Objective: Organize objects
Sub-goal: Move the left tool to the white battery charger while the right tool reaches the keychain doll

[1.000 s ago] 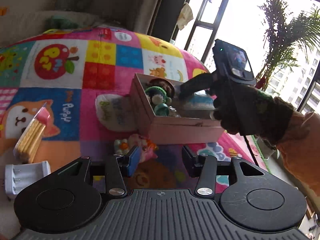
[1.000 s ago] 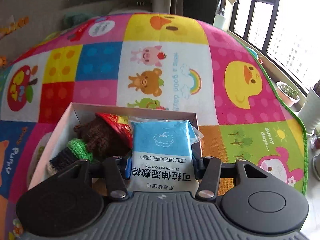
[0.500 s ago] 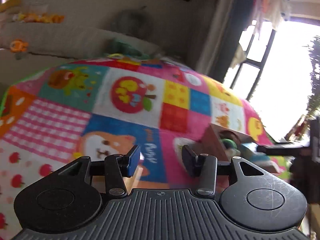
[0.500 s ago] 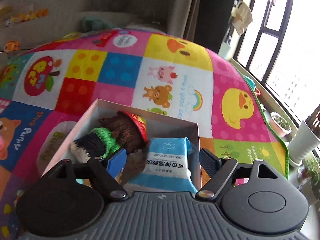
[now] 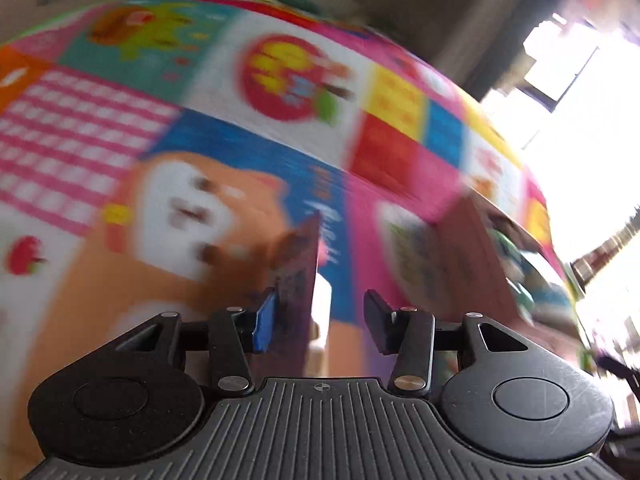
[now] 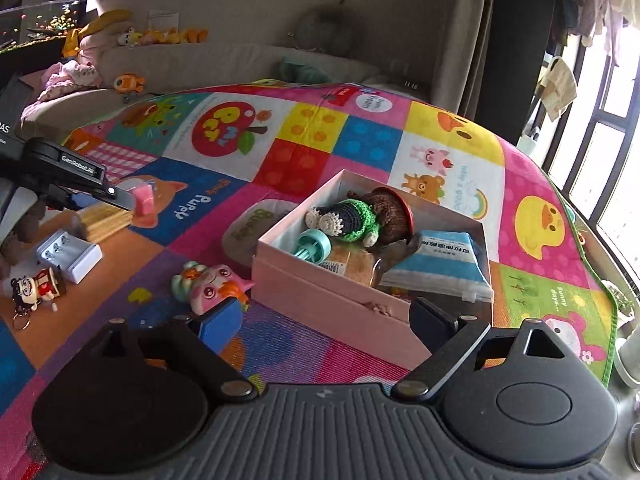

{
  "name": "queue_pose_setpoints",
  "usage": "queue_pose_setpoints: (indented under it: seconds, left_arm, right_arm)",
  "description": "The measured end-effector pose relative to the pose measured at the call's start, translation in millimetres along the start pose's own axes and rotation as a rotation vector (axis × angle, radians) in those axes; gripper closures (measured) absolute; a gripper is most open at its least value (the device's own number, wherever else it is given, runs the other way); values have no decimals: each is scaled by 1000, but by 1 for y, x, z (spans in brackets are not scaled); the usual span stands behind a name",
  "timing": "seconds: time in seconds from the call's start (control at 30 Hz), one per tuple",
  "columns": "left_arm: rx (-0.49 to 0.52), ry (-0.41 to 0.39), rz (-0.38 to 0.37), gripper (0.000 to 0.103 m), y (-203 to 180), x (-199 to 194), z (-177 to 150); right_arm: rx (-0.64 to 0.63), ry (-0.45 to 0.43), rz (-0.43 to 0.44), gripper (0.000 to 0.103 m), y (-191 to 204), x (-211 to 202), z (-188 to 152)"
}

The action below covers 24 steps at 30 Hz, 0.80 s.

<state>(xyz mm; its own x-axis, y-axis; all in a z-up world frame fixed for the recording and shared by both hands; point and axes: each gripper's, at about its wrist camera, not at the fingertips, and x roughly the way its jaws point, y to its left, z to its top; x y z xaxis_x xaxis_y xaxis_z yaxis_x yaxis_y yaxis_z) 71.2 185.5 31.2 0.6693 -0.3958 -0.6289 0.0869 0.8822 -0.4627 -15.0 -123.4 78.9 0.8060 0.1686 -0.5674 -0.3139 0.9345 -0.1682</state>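
Right gripper [image 6: 326, 316], jaws just opened and empty, sits before the pink box [image 6: 340, 300]; left gripper [image 6: 132, 200], half-open, seemingly empty, should straddle the biscuit pack [image 6: 106, 220] squarely.

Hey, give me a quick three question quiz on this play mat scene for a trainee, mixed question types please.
1. True or false: the blue wipes pack lies inside the pink box.
2. Which lies on the mat, outside the box? A crochet doll; B pink pig toy; C wipes pack.
3. What small toy lies beside the white charger?
Key: 1 true; 2 B; 3 the keychain figure.
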Motion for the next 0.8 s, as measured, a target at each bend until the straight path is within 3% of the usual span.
queue_pose_setpoints:
  seconds: [0.07,0.1,0.23,0.47,0.6,0.7,0.8]
  left_arm:
    - [35,41,-105,56,-20,-1,-10]
    - [57,42,-113,56,-28,-4,-13]
    - [194,34,-1,58,-53,-13,-22]
    - [203,22,54,58,-42,-35,-26]
    - [133,-24,127,58,-11,-75,-35]
    - [-14,-48,233,58,22,-99,-47]
    - [-152,-51,225,58,39,-100,-60]
  right_arm:
    - [3,0,9,10,1,0,-1]
    - [5,0,10,10,2,0,-2]
    - [21,7,18,7,7,5,-3]
    - [13,28,53,5,21,10,-12]
    - [-21,30,48,2,28,8,-21]
    - [-22,43,50,0,29,11,-31]
    - [29,74,38,0,25,20,-39]
